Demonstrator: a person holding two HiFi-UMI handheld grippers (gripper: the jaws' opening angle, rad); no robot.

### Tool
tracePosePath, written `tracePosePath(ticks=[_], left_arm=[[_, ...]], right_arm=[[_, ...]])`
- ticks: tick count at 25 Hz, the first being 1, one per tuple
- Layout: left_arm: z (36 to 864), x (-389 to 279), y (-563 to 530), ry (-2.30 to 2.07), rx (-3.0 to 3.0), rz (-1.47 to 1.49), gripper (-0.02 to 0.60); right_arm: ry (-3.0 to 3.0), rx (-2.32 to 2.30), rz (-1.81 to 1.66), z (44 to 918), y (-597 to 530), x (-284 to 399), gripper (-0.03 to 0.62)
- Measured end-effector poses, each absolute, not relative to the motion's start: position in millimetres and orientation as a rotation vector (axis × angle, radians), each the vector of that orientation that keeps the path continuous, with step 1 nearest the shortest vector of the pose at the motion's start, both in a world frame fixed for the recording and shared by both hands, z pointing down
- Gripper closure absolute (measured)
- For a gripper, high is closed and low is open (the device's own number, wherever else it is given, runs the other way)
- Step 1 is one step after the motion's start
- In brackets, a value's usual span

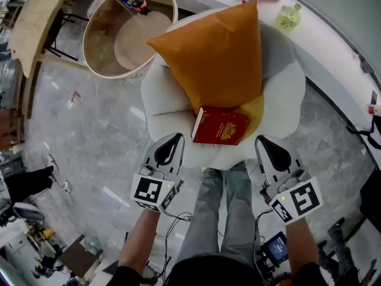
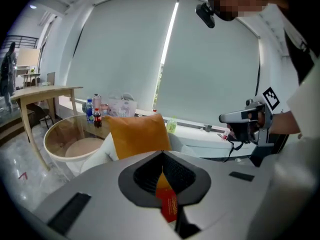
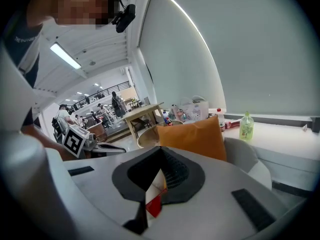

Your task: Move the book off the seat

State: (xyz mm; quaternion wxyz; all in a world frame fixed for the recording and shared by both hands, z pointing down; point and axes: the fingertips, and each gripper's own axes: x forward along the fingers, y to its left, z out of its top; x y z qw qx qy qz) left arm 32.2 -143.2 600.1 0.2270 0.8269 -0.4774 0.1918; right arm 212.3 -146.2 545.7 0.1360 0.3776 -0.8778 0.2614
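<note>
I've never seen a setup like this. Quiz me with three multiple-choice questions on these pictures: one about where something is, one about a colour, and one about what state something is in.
1. Where is the book?
A) in a drawer
B) on the white seat, at the foot of the orange cushion
C) on a shelf

2. What colour is the book's cover?
A) blue
B) green
C) red

3. How are the left tongs and right tongs?
A) both shut and empty, short of the book
B) both wide open
C) left clamped on the book

Answers:
1 B, the head view shows it lying on the seat against the cushion.
2 C, the cover is red with a gold emblem.
3 A, each gripper view shows its jaws together, gripping nothing.
</note>
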Motion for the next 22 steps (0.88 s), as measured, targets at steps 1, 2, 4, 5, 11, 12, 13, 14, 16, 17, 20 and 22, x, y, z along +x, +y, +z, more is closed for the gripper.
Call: tracePosePath(ticks=[1,2,4,5,11,12,13,14,16,17,20,22], left_arm=[[616,33,-145,-1.296,2.27,0.544,0.569],[631,34,-146,-1.277,2.257,0.556,0.569],[662,35,-146,-1.233,2.232,0.592,0.529],[677,35,-145,-1.209,2.223,0.616,0.485],[765,35,-141,-1.127,2.182,0.724,0.417],[780,35,-140,-1.114,2.17,0.735,0.416],[795,36,-140,-1.101,2.159,0.743,0.413],[811,37,-141,-1.087,2.151,0.75,0.404],[844,40,-145,-1.053,2.138,0.766,0.354],[859,40,-146,-1.036,2.132,0.776,0.336],[897,39,-142,-0.976,2.106,0.803,0.296],[919,39,-139,-0.929,2.086,0.808,0.256]], right_arm=[[-2.537,1.079,0.769,558,-146,212,0.585],[-2.533,1.063,0.78,570,-145,211,0.585],[-2.531,1.027,0.801,591,-143,207,0.585],[-2.532,1.011,0.811,602,-142,205,0.585],[-2.519,0.962,0.851,665,-138,202,0.585],[-2.517,0.956,0.864,675,-136,201,0.585],[-2.516,0.947,0.877,686,-135,199,0.585],[-2.516,0.94,0.889,697,-133,198,0.585],[-2.506,0.936,0.914,723,-131,198,0.585],[-2.5,0.935,0.929,735,-129,197,0.585],[-2.48,0.926,0.972,766,-119,195,0.585],[-2.464,0.922,0.993,784,-114,195,0.585]])
